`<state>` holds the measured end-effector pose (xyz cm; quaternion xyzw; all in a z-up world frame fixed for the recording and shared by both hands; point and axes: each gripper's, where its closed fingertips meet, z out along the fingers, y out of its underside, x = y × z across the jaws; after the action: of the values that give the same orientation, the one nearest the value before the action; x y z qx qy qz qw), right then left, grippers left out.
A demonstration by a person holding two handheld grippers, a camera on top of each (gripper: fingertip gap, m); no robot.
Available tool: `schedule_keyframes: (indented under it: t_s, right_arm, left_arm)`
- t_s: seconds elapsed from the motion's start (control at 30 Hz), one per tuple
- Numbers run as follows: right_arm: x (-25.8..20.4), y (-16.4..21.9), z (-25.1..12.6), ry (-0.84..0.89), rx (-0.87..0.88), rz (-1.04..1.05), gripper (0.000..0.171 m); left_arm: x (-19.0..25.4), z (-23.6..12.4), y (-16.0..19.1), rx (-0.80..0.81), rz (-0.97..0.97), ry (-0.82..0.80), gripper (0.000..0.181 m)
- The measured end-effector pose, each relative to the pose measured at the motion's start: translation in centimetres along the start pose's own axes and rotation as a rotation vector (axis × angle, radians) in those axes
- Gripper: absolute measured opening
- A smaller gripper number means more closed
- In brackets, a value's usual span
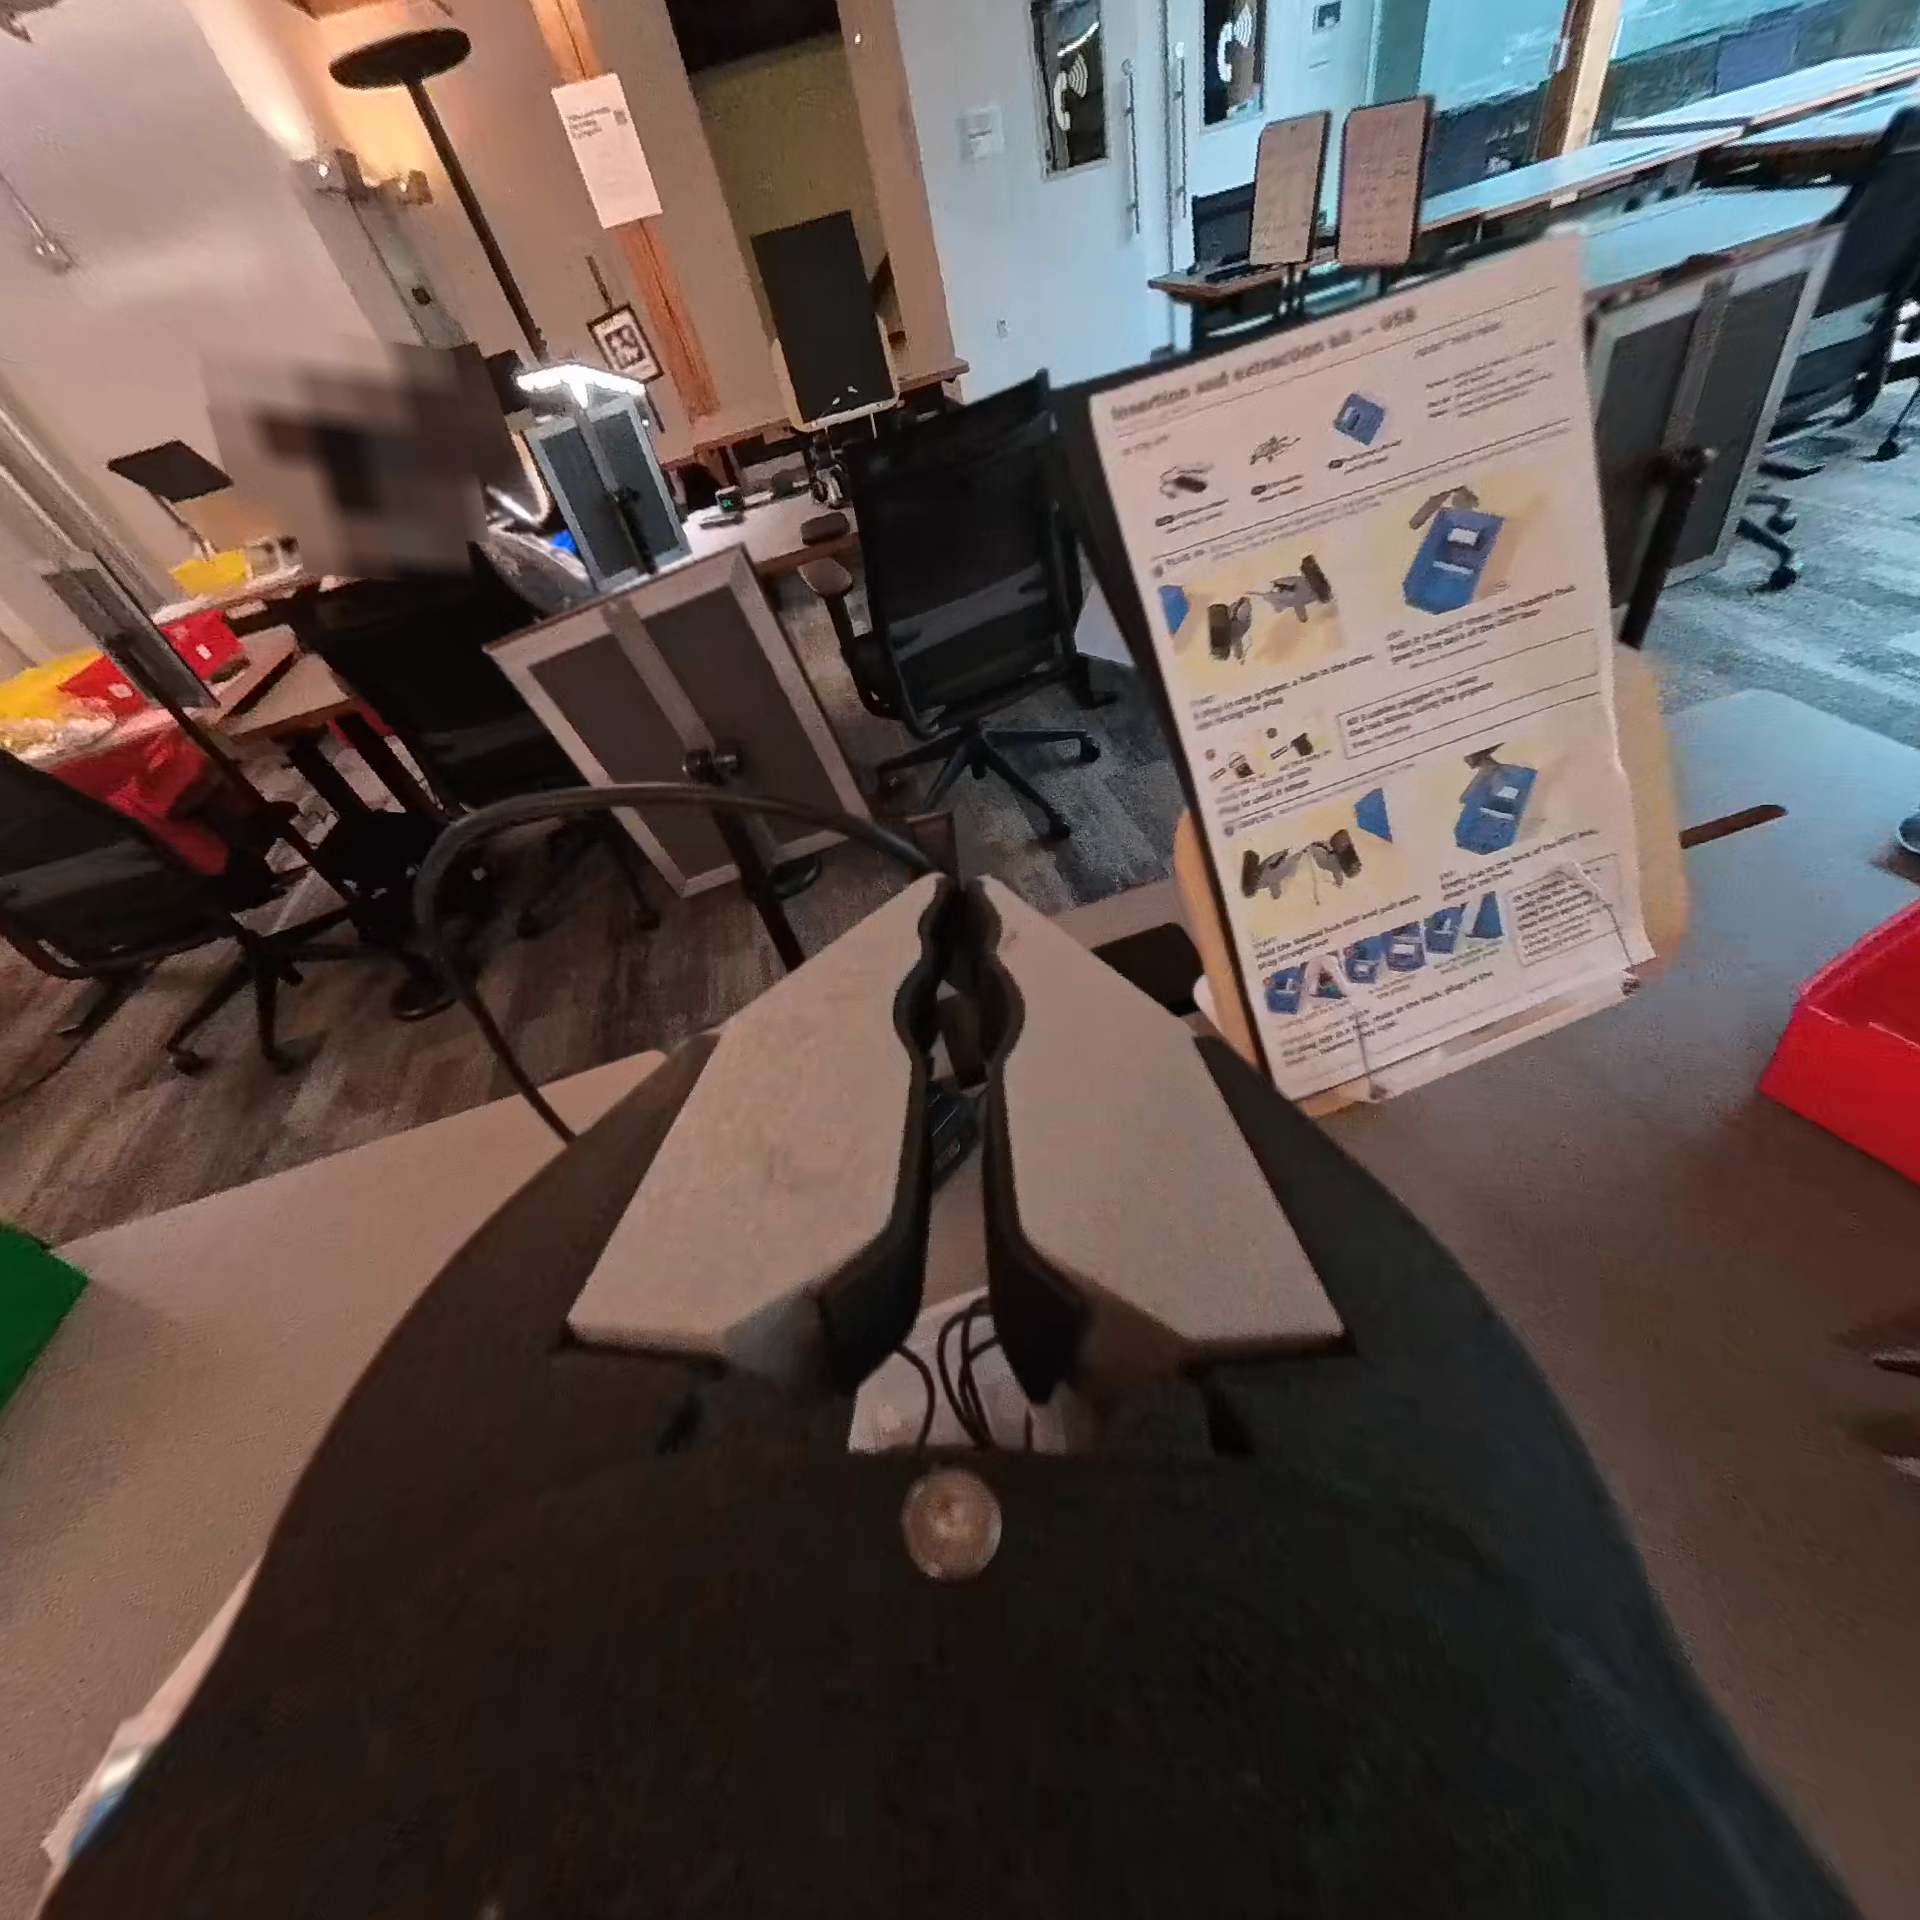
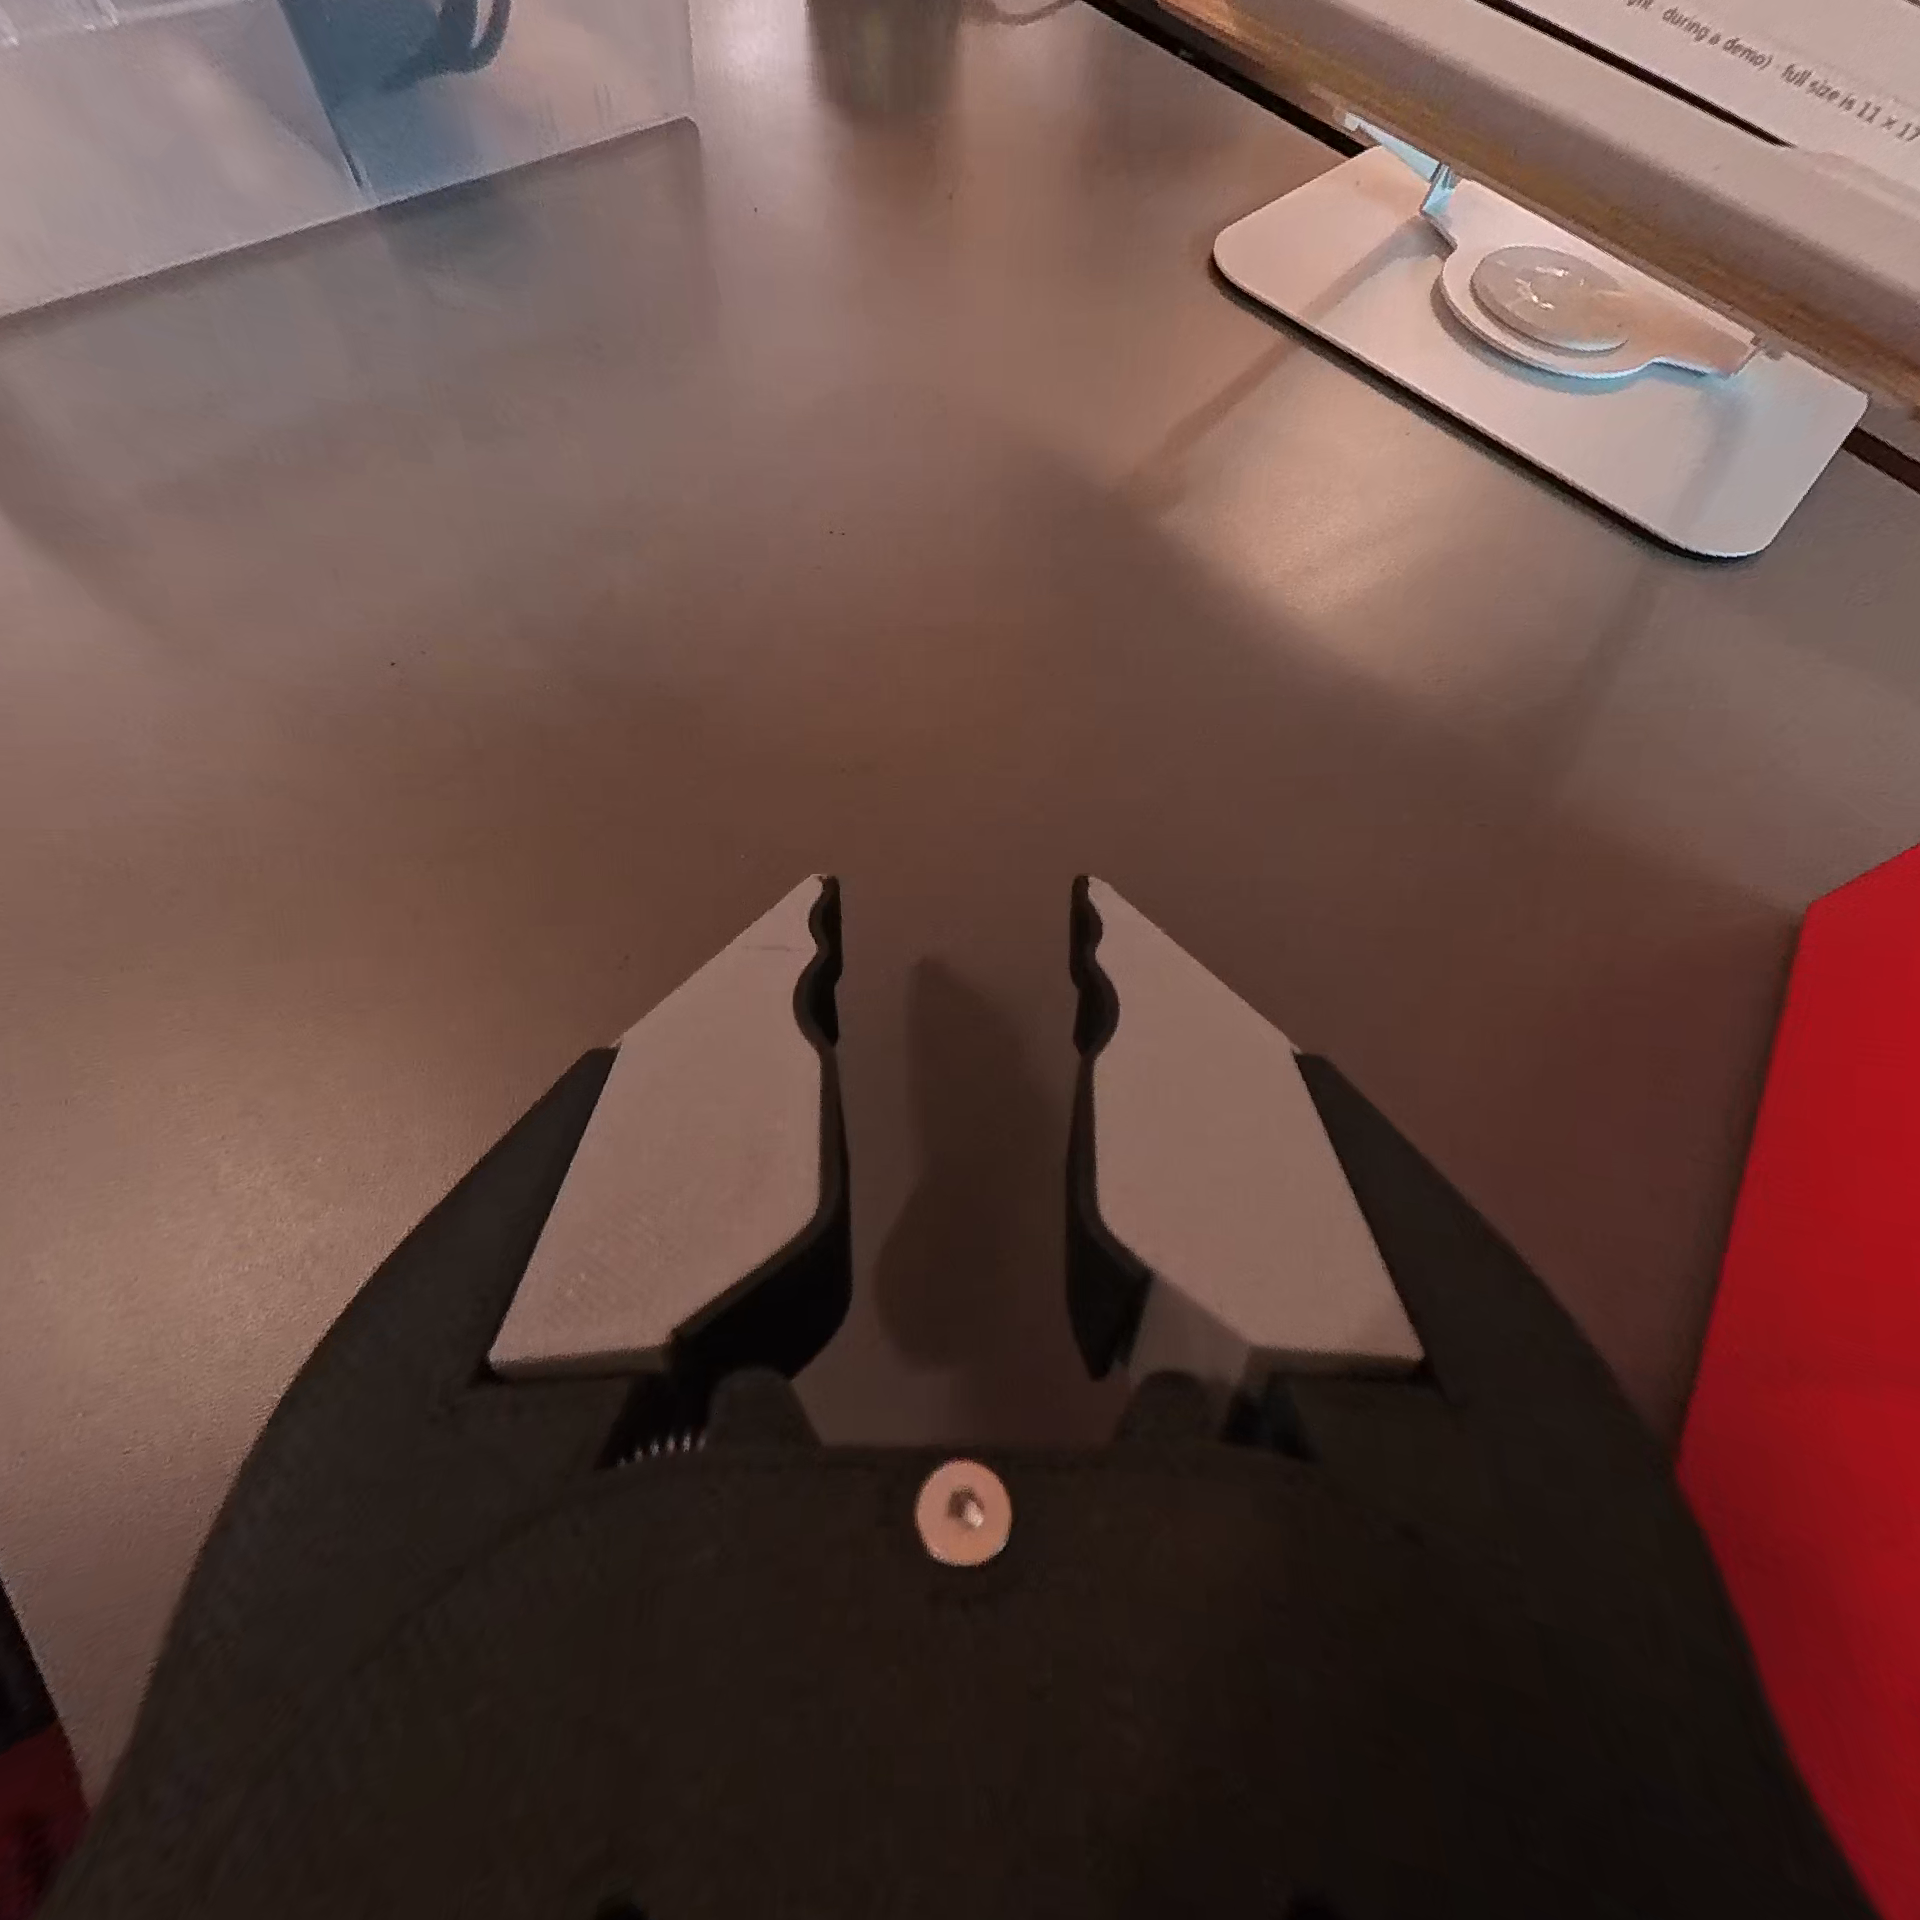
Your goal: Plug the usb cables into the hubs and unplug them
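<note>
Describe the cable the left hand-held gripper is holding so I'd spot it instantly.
Start at the printed sheet standing on the table. Left of it, the left hand-held gripper is shut on a dark cable. Unlike everything around it, it arches up and left in mid-air, then drops past the table edge.

An instruction sheet (image 1: pixel 1371 665) stands beside a red bin (image 1: pixel 1860 1049).

black cable (image 1: pixel 582 831), grey-and-black tool (image 1: pixel 961 904), red bin (image 1: pixel 1860 1049), grey table (image 2: pixel 727 623)
</note>
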<state>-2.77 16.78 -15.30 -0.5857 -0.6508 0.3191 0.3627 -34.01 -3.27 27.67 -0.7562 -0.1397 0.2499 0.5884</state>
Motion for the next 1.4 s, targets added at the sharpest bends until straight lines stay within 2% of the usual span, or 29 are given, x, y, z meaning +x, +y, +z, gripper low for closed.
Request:
schedule_keyframes:
  t_s: [0.1, 0.2, 0.3, 0.4, 0.5, 0.6, 0.77, 0.87, 1.0, 1.13, 1.3, 1.4]
  right_arm:
    - [0.0, 0.0, 0.0, 0.001, 0.003, 0.002, 0.042]
    - [0.0, -0.1, -0.1, 0.006, 0.007, -0.001, 0.042]
    - [0.1, -0.2, -0.2, 0.011, 0.016, -0.006, 0.042]
    - [0.2, -0.4, -0.3, 0.019, 0.032, -0.002, 0.042]
    - [0.4, -0.8, -0.7, 0.026, 0.065, 0.004, 0.044]
    - [0.3, -1.8, -1.4, 0.021, 0.127, 0.004, 0.047]
    - [0.5, -3.2, -2.5, 0.053, 0.225, -0.003, 0.052]
    - [0.7, -3.6, -3.1, 0.061, 0.261, 0.007, 0.059]
    - [1.3, -3.6, -3.2, 0.076, 0.275, 0.037, 0.065]
    - [1.0, -2.0, -1.5, 0.037, 0.169, 0.056, 0.068]
    - [0.4, -0.8, -0.3, 0.048, 0.052, -0.008, 0.072]
    - [0.4, -0.1, 0.2, 0.075, -0.001, -0.052, 0.066]
  left_arm:
    - [2.1, -0.6, -3.5, 0.033, 0.081, -0.011, 0.000]
    - [6.1, -1.4, -7.0, 0.082, 0.138, 0.033, 0.000]
    - [11.4, -2.1, -8.1, 0.125, 0.187, 0.142, 0.000]
    - [17.5, -2.4, -7.4, 0.139, 0.253, 0.253, 0.000]
    - [23.1, -1.9, -4.6, 0.124, 0.304, 0.358, 0.000]
    - [28.5, -1.2, -0.3, 0.101, 0.289, 0.486, 0.000]
    - [36.7, 1.5, 10.2, 0.010, 0.190, 0.715, 0.000]
    - [39.8, 4.0, 16.5, -0.057, 0.075, 0.794, 0.000]
    - [41.2, 5.9, 22.9, -0.108, -0.068, 0.849, 0.000]
    - [42.2, 6.6, 26.3, -0.116, -0.185, 0.880, 0.000]
    - [44.1, 6.0, 26.6, 0.005, -0.291, 0.993, 0.000]
    - [45.0, 5.6, 26.4, -0.009, -0.314, 1.046, 0.001]
